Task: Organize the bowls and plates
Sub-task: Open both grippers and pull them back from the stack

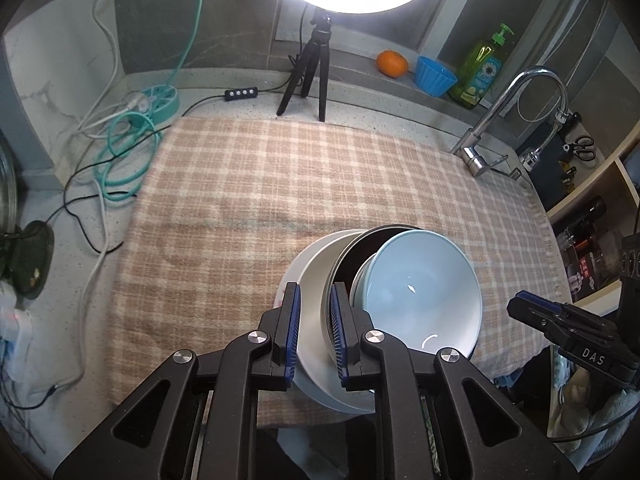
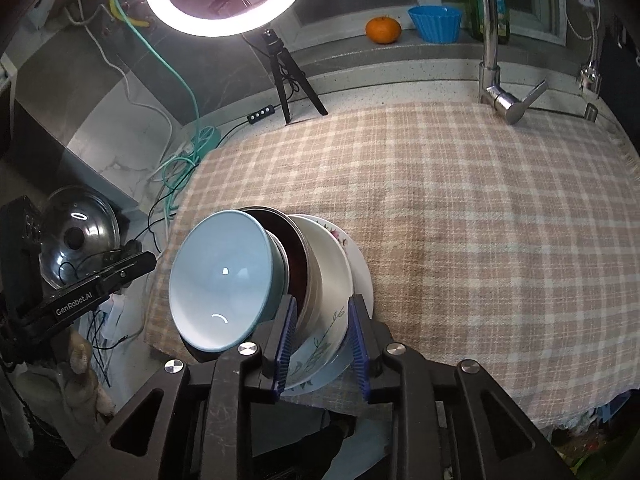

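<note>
A nested stack stands on the plaid cloth [image 1: 260, 184] near its front edge. A light blue bowl [image 1: 424, 292] [image 2: 220, 280] sits on top, in a dark steel-rimmed bowl [image 2: 294, 256]. Under them are a white flowered bowl [image 1: 316, 312] [image 2: 332, 280] and a flowered plate [image 2: 358, 264]. My left gripper [image 1: 315, 288] hovers over the stack's left side, jaws slightly apart and pressing on nothing. My right gripper [image 2: 323, 300] hovers over the right side, also a little open and empty. From the side, the left gripper [image 2: 136, 260] and the right gripper [image 1: 520, 304] each stand clear of the bowls.
A ring light on a tripod [image 1: 312, 68] stands at the back of the counter. On the sill are an orange [image 1: 392, 63], a blue cup [image 1: 434, 76] and a green soap bottle [image 1: 482, 68]. A faucet [image 1: 500, 120] rises at back right, cables [image 1: 124, 140] lie at left, and there is a pot lid [image 2: 80, 236].
</note>
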The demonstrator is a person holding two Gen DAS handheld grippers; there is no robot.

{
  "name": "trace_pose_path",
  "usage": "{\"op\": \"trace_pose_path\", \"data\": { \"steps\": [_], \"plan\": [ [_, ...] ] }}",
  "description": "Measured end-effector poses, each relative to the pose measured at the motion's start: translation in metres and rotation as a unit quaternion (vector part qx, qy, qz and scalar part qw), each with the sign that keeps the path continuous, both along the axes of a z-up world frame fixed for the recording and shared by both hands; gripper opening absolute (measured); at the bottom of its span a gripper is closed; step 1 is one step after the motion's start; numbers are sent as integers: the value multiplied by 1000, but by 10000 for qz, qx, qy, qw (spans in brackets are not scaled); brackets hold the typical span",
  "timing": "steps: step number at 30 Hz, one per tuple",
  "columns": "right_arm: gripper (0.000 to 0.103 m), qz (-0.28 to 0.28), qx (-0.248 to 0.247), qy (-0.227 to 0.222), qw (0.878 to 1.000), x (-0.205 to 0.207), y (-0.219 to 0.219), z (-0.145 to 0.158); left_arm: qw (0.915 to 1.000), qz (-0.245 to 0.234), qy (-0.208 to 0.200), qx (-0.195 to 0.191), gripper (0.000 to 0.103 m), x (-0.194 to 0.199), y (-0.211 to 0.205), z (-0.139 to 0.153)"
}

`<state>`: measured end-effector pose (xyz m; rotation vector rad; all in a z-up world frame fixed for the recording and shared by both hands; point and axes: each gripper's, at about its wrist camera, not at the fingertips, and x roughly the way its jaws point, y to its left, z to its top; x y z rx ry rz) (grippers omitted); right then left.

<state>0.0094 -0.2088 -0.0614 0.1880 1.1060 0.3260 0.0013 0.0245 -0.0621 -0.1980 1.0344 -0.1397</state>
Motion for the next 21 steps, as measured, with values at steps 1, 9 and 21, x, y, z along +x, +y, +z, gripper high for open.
{"op": "trace_pose_path", "data": {
  "steps": [1,9,21],
  "plan": [
    [26,11,-74,-97,9999,-2,1,3,10000,14,-26,6,18,-1,1,2],
    [41,-83,-417,-638,9971,-14,5,25,9984,55,-441,362,31,-17,0,22],
    [73,-494,-869,-1533,9831,-31,8,53,9916,161,-1048,736,63,-36,-3,45]
  ]
}}
